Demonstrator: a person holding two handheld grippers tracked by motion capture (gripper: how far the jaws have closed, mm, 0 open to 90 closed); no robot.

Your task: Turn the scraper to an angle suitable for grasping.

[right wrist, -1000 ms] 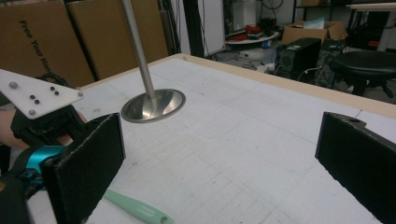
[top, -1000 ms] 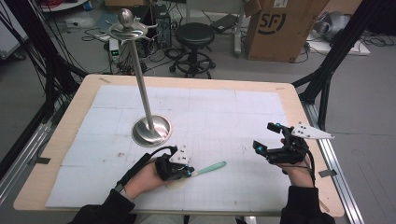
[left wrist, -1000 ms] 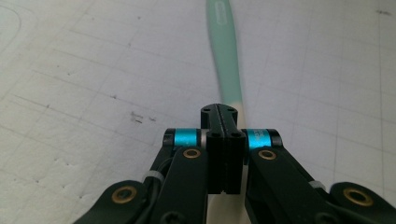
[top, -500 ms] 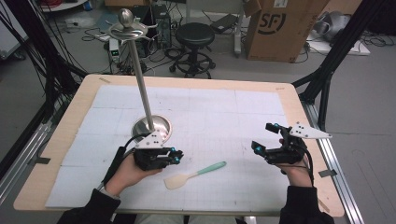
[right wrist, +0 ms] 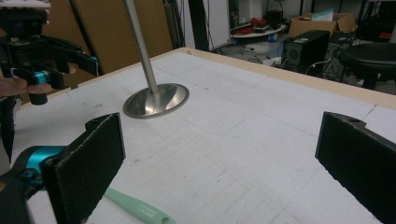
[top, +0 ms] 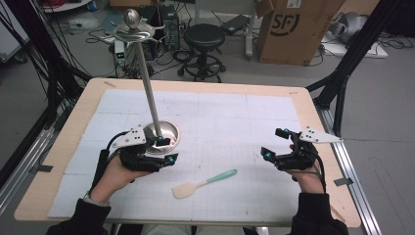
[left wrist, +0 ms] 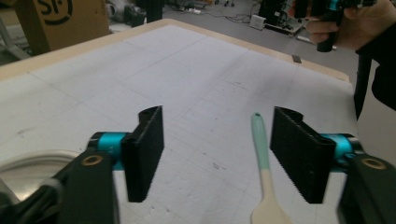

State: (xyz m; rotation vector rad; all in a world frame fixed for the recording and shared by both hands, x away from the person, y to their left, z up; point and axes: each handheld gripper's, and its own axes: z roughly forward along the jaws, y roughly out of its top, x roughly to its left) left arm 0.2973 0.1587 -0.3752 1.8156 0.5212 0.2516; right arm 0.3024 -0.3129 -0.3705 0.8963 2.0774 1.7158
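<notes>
Left gripper [top: 165, 151] held over the stand base [top: 169, 132], jaws just opening, nothing between them. Spatula [top: 203, 183] flat on the mat [top: 220, 117], apart from the left fingers [left wrist: 145, 151] and past their tips, toward the right gripper. Right gripper [top: 274, 144] jaws wide apart, empty, well clear of the spatula; handle end near its left finger [right wrist: 86, 170].
</notes>
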